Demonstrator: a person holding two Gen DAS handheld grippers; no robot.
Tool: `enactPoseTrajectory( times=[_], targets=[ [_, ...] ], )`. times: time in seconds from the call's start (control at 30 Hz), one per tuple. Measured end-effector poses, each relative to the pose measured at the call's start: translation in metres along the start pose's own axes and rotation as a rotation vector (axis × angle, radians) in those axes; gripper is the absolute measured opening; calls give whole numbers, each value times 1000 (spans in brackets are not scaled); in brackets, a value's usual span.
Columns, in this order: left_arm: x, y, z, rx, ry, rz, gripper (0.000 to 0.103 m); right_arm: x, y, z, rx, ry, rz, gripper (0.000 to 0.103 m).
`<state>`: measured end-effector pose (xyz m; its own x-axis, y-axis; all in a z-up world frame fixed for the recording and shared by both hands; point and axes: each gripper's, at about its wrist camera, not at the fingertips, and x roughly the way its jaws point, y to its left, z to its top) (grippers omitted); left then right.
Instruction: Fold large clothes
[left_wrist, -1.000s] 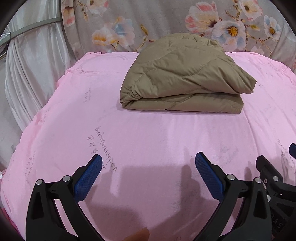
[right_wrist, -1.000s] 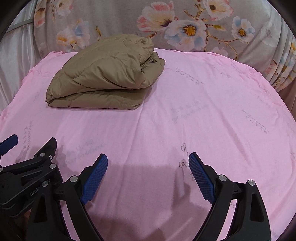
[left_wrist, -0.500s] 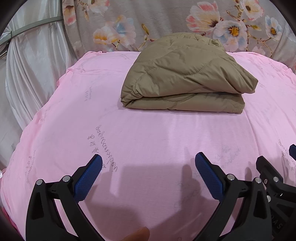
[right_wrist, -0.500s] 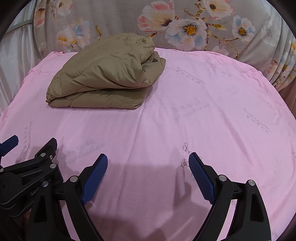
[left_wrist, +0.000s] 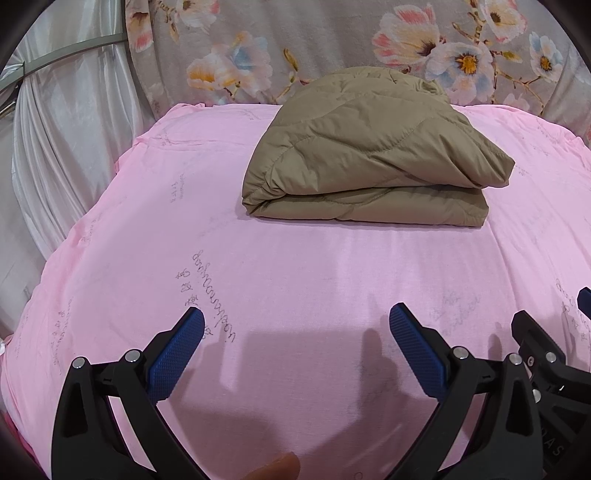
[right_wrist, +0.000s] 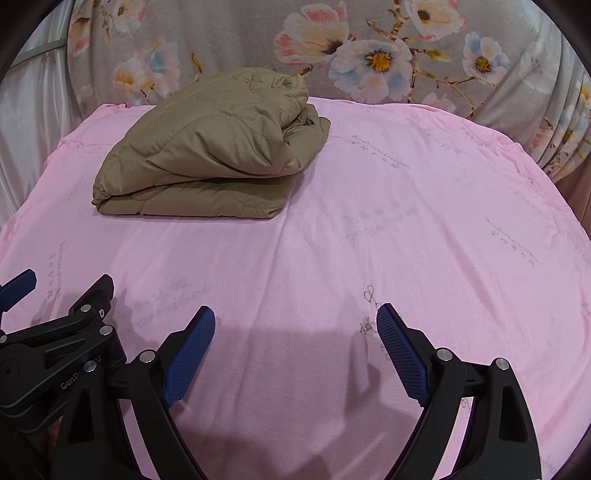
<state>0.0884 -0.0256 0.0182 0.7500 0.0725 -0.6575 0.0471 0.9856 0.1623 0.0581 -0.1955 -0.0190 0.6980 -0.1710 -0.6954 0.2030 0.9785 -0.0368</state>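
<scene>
A folded tan quilted jacket (left_wrist: 373, 155) lies in a thick bundle at the far side of the pink sheet (left_wrist: 295, 266); the right wrist view has it at the back left (right_wrist: 214, 155). My left gripper (left_wrist: 297, 325) hovers over the near part of the sheet, well short of the jacket, open with nothing between its blue pads. My right gripper (right_wrist: 295, 321) is beside it, also open and empty, over bare sheet. Each gripper shows at the edge of the other's view.
A grey floral curtain (left_wrist: 332, 48) hangs behind the bed. White drapes (left_wrist: 62, 122) and a metal rod stand at the left. The pink sheet (right_wrist: 424, 221) stretches wide to the right of the jacket. A fingertip (left_wrist: 277, 467) shows at the bottom edge of the left view.
</scene>
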Motion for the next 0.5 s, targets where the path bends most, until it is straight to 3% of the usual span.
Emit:
enactPoseTrajectory(
  times=[0.5],
  targets=[
    [-5,-1,1,-9,-9,13,98,0,0,3,-2,-3,3,87]
  ],
)
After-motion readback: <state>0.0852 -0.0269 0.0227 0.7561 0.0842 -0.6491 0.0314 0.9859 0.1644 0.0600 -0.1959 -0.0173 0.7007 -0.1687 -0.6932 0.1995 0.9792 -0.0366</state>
